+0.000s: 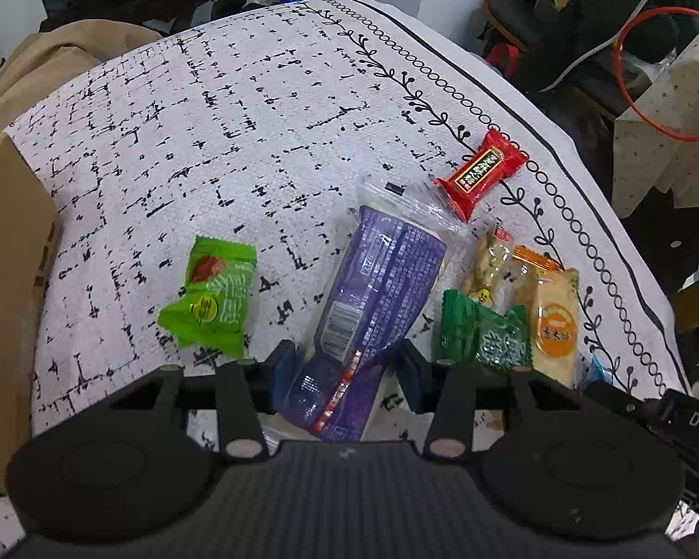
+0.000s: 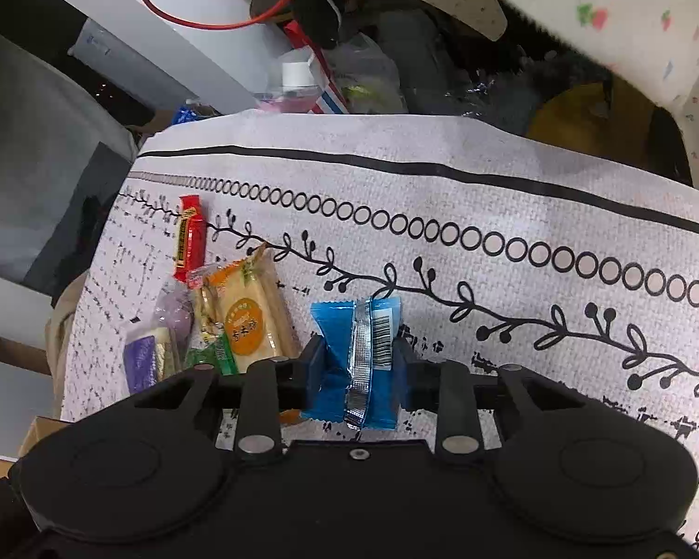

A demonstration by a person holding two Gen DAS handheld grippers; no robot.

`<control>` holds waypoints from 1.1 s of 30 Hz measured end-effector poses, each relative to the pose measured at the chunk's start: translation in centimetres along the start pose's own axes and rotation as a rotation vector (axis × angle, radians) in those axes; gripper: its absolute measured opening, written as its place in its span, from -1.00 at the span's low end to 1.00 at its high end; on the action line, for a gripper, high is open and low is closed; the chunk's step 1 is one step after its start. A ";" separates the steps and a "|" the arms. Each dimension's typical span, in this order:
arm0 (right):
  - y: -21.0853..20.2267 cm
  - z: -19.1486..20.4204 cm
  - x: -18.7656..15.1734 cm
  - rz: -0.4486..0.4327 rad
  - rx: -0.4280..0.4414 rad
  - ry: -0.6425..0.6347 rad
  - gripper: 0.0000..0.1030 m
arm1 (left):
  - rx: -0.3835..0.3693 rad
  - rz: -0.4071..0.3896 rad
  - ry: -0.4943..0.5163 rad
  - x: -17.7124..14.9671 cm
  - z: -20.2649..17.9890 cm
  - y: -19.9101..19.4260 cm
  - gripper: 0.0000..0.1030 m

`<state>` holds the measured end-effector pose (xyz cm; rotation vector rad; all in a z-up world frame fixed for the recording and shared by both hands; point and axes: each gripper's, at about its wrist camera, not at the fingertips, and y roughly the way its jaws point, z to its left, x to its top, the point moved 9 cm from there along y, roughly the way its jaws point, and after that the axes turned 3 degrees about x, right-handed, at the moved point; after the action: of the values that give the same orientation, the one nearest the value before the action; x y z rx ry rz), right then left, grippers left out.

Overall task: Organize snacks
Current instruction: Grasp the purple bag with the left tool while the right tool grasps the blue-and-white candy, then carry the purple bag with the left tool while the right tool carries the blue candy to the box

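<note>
My left gripper [image 1: 347,365] is shut on a long purple snack pack [image 1: 377,298], pinched at its waist so the film buckles. A light green packet [image 1: 216,298] lies to its left. On its right lie a dark green packet [image 1: 482,328], an orange-labelled cracker pack [image 1: 552,316] and a red candy bar [image 1: 482,170]. My right gripper [image 2: 358,363] is shut on a blue foil packet [image 2: 356,349], barcode side up. Left of it in the right wrist view sit the cracker pack [image 2: 251,312], the red bar [image 2: 190,237] and the purple pack [image 2: 142,361].
A white patterned cloth [image 1: 237,107] covers the table; its black-striped border [image 2: 442,170] runs along the far edge. A cardboard box [image 1: 9,251] stands at the left. Beyond the edge lie clutter, a red cable loop [image 1: 629,84] and a bottle [image 2: 296,79].
</note>
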<state>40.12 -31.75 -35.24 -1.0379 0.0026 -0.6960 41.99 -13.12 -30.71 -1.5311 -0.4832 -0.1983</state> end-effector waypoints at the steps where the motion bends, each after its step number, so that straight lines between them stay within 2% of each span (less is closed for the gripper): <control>1: -0.2 0.2 -0.1 0.000 0.011 -0.005 -0.44 | 0.003 -0.002 0.001 -0.1 0.0 -0.2 -0.12; 10: -2.6 3.6 -0.4 -0.034 0.112 -0.095 -0.44 | 0.024 -0.053 -0.009 -0.1 1.7 -4.2 -0.14; 15: -3.8 6.0 -0.8 -0.042 0.170 -0.143 -0.45 | 0.033 -0.109 -0.018 0.8 3.2 -7.6 -0.14; 33: -7.4 13.2 -3.8 -0.083 0.269 -0.296 -0.45 | 0.069 -0.194 -0.129 1.7 11.6 -15.6 -0.14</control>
<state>37.48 -21.67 -23.60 -0.8763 -0.3828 -0.5929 34.94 -2.16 -16.15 -1.4344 -0.7351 -0.2320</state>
